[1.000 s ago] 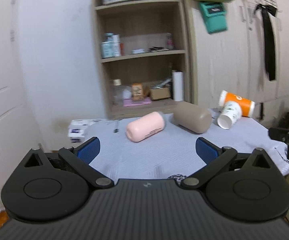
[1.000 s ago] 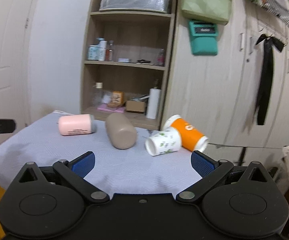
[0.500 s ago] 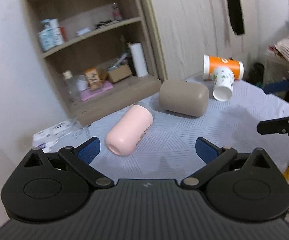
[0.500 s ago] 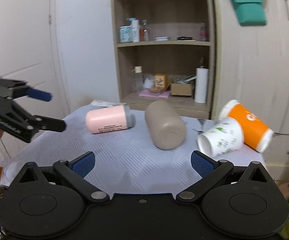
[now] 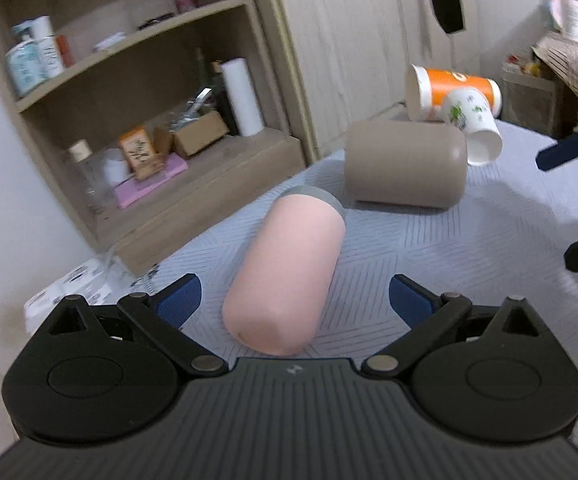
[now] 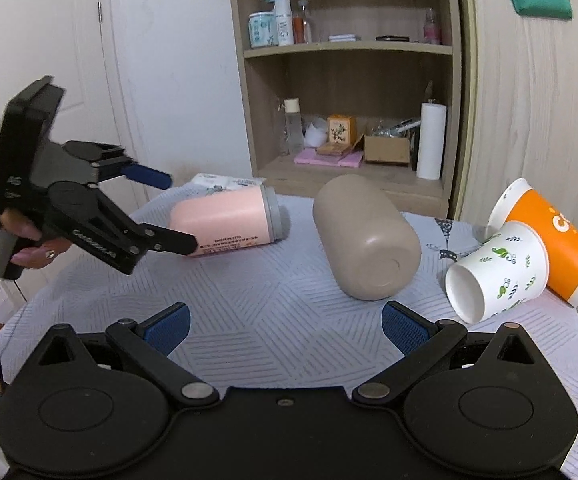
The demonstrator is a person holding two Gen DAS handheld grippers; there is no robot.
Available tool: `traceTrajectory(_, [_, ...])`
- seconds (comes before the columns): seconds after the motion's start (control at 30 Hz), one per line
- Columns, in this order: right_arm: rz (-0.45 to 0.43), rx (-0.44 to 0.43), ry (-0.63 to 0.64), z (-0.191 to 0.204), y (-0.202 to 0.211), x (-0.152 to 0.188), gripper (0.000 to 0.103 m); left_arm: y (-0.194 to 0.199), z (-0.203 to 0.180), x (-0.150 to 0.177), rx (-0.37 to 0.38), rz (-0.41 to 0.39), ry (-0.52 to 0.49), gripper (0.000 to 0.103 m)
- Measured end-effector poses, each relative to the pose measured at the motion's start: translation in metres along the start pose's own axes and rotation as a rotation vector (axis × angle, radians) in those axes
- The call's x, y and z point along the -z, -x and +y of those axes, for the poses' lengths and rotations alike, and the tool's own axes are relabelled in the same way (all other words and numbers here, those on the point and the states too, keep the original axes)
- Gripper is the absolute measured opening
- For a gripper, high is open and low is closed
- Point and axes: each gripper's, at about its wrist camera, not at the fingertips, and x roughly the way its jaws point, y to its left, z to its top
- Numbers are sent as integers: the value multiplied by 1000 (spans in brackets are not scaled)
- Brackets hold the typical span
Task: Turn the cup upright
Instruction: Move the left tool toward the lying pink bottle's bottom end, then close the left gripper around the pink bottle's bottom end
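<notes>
Several cups lie on their sides on the table. A pink cup (image 5: 289, 272) with a grey rim lies base toward my left gripper (image 5: 293, 300), which is open with the cup's base between its fingers, not touching. It also shows in the right wrist view (image 6: 225, 220). A beige cup (image 6: 365, 240) lies in the middle. A white leaf-print paper cup (image 6: 497, 268) leans on an orange paper cup (image 6: 553, 240) at the right. My right gripper (image 6: 285, 328) is open and empty, just short of the beige cup.
The table wears a pale blue patterned cloth (image 6: 249, 304). A wooden shelf unit (image 6: 349, 80) with bottles, boxes and a paper roll stands behind it. A white packet (image 6: 225, 182) lies at the table's far edge. A wardrobe (image 6: 537, 100) stands at the right.
My left gripper has moved forward to the pink cup, whose base now sits between its fingers. My right gripper has come closer to the table and the beige cup.
</notes>
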Motion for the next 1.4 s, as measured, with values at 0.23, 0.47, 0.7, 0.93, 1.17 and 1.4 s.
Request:
traceTrajectory(0.23, [32,23,-8,2,-9,-4,103,-33,10,0,42,34,-41,102])
traceTrajectory(0.47, [61,48,-19,1,-15,-3,103,-48,19,6,72,31,-44,99])
traceTrajectory(0.7, [92,28,-15,3,-13,-1,103,-39,14,5,35,36,126,63])
traceTrajectory(0.93, [79,22,-38,1,-4,2,103,-15,-2,2,40,42,205,62])
traceTrajectory(1.17, [75,12,-52,-1,11,13,103,13,-30,3,42,81,255,61])
traceTrajectory(1.4, [82,-4,-77,-5,25,27,103,35,-66,4,-22,106,268,61])
